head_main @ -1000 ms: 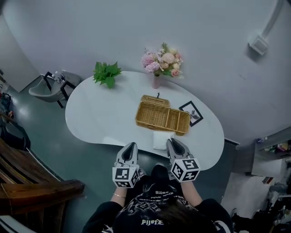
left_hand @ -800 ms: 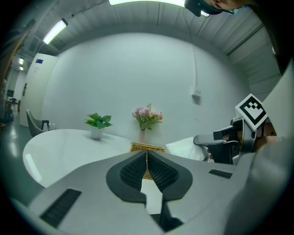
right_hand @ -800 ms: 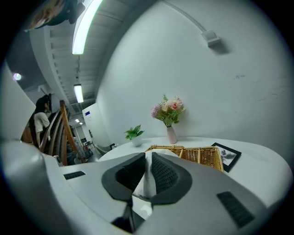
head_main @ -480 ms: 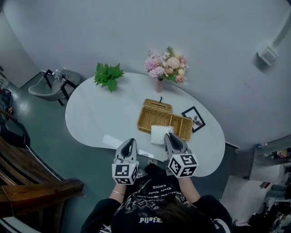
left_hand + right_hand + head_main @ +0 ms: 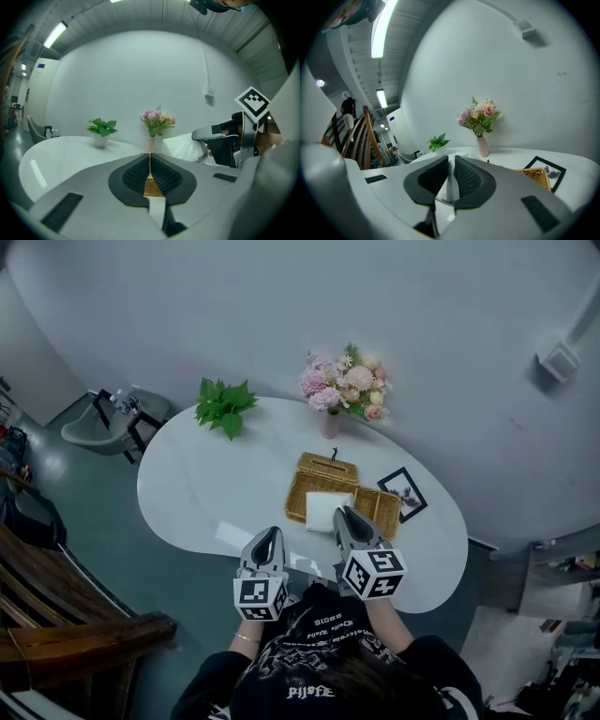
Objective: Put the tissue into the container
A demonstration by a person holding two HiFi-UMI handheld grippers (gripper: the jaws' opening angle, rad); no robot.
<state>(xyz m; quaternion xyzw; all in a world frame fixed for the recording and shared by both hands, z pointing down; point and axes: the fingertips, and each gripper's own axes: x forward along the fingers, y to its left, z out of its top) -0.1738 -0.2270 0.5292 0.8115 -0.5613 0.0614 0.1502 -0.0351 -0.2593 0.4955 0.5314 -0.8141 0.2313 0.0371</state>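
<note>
The tissue — a soft white pack, squarish and slightly puffed — is clamped between the right gripper's jaws and held over the near left part of the open wicker basket. The left gripper, jaws together and empty, hovers at the white table's near edge. Bare tabletop spreads left of the basket — a picture frame lies just beside its right end.

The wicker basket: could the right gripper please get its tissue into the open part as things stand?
Probably yes: the right gripper, shut on the tissue, hangs over the open part of the wicker basket, nothing between.
</note>
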